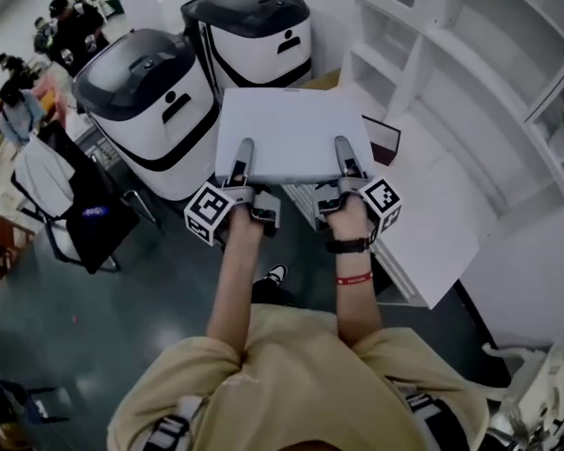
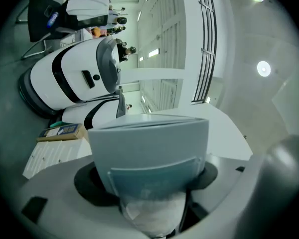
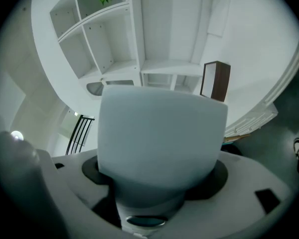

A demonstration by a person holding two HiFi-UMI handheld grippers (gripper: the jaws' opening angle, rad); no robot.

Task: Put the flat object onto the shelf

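A flat pale grey object (image 1: 291,132) is held level in front of me, one gripper on each near corner. My left gripper (image 1: 242,154) is shut on its near left edge, my right gripper (image 1: 344,152) on its near right edge. In the left gripper view the flat object (image 2: 149,143) fills the space between the jaws; it does the same in the right gripper view (image 3: 162,138). The white shelf unit (image 1: 432,54) stands to the right and ahead, and its open compartments (image 3: 114,39) show beyond the object.
Two white-and-black rounded machines (image 1: 146,111) (image 1: 254,31) stand ahead on the left. A dark brown box (image 1: 383,139) stands upright on the shelf's low white ledge (image 1: 451,205). A chair with a black bag (image 1: 85,224) and several people are at the far left.
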